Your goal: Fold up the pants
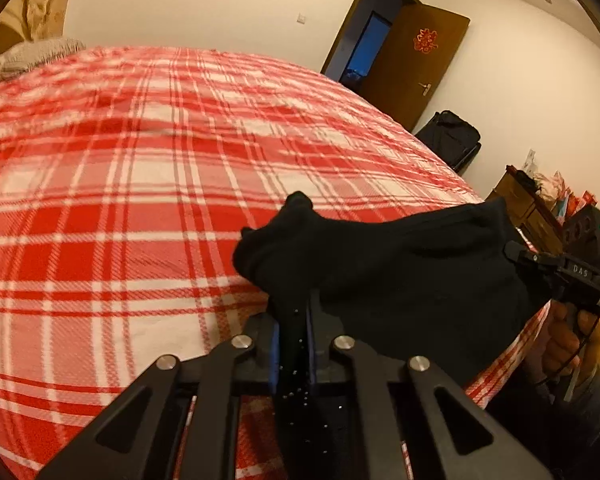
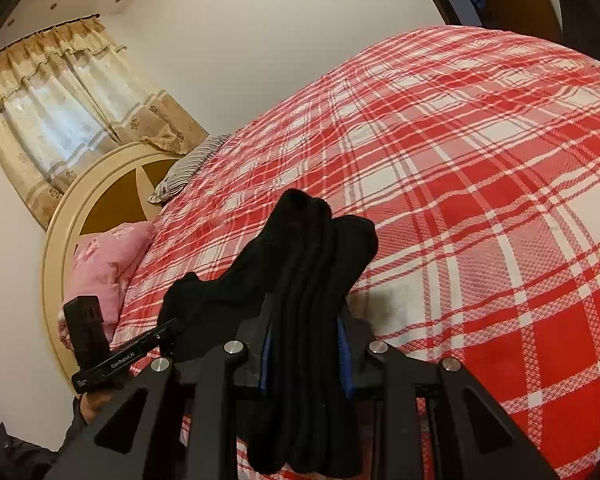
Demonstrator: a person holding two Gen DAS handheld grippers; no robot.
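Observation:
Black pants (image 1: 400, 264) hang stretched between both grippers above the near edge of a bed with a red and white plaid cover (image 1: 160, 152). My left gripper (image 1: 294, 320) is shut on one bunched end of the fabric. In the same view the right gripper (image 1: 516, 254) pinches the other end at the far right. From the right wrist, my right gripper (image 2: 306, 320) is shut on several stacked layers of the pants (image 2: 312, 248), and the left gripper (image 2: 168, 326) holds the cloth at lower left, with a hand below it.
The plaid cover (image 2: 480, 160) spreads wide ahead. A rounded headboard (image 2: 76, 208), a pink pillow (image 2: 104, 260) and a striped pillow (image 2: 192, 164) lie at the bed's head under a curtained window (image 2: 60, 112). A brown door (image 1: 416, 60), black bag (image 1: 452, 136) and cluttered wooden cabinet (image 1: 528, 200) stand by the wall.

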